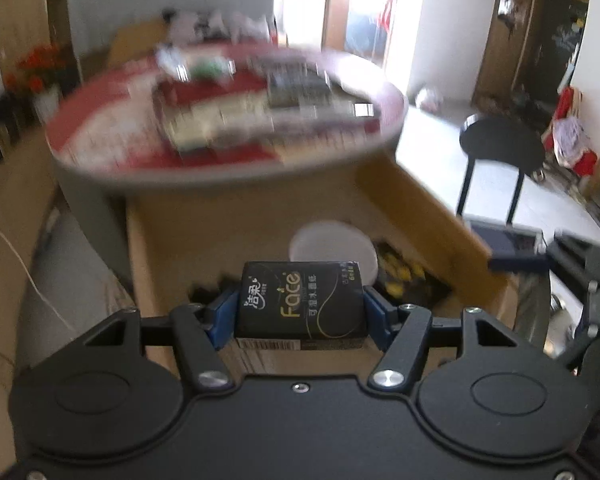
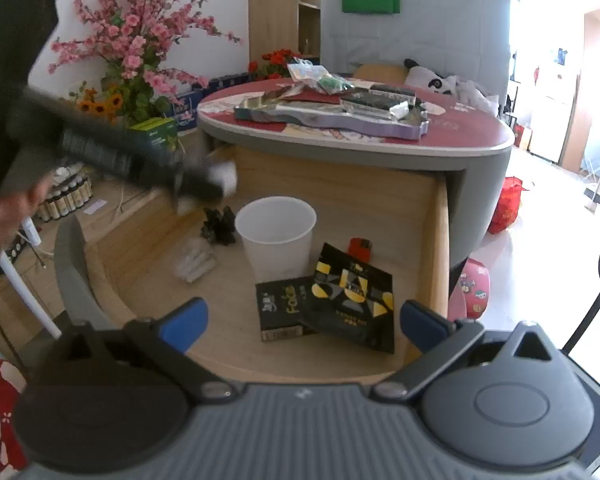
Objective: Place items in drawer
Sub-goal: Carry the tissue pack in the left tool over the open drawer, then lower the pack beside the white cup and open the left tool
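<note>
The left gripper (image 1: 300, 308) pinched a black tissue pack (image 1: 300, 304) squarely between its blue pads, with the open drawer (image 1: 172, 256) below and ahead.

Daylight is pouring in from the doorway (image 1: 364, 20) behind the round table (image 1: 228, 120), blowing out to pure white there, and again along the right edge of the right wrist view. The table top is smearing badly with motion blur in the left wrist view, while the tissue pack (image 1: 302, 304) close to the lens is staying sharp. In the right wrist view a dark shape (image 2: 112, 148) is streaking across the upper left, blurred. The drawer (image 2: 440, 240) interior is sitting in soft, even shade. Both fisheye pictures are bending straight lines at the edges, and the corners are going dark.
</note>
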`<state>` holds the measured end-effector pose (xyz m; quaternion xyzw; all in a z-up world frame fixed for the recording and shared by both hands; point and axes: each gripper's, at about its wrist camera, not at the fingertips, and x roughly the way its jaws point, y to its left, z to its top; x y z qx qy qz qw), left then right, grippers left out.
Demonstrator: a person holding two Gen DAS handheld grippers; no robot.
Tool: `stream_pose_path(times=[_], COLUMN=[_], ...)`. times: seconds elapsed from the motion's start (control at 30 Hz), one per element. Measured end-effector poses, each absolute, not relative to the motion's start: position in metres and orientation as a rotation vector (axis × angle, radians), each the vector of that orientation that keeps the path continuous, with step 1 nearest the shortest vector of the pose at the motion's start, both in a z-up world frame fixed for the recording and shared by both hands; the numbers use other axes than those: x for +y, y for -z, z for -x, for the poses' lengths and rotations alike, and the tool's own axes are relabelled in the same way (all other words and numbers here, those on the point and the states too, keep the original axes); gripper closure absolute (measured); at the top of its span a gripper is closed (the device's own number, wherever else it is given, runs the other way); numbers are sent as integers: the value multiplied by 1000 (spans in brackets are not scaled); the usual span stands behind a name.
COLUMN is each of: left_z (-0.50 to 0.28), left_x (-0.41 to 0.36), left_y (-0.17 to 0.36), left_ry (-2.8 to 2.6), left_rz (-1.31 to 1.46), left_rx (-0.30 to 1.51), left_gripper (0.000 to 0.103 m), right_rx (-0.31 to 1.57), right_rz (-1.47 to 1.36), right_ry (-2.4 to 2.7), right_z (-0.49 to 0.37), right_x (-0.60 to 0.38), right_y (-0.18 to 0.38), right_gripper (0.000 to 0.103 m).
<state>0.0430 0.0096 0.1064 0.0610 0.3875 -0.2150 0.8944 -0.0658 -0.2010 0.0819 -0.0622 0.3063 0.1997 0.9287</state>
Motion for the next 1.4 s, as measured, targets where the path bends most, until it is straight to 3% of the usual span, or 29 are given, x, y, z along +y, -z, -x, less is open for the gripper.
stream_pose_path(times=[0.37,0.73,1.2,1.4], left_z=[-52,-82,-93,-107], left_x=[-13,-1,-29,-25], left_y=[-71,-68,-60,-50], left_ry=[423,349,398,407], left_rz=[-218,-189,-444,-428], left_rx=[952,1061,1061,1149], left_gripper=[39,39,39,37], right_rx=[637,633,628,616], right_rz=[130,130,128,126], right_ry=[-408,-407,-407,-407], right_z=[64,65,64,66], right_x=[-201,-200,-200,-200], right_y=[-82,-82,-80,-80], right_gripper=[1,1,1,1])
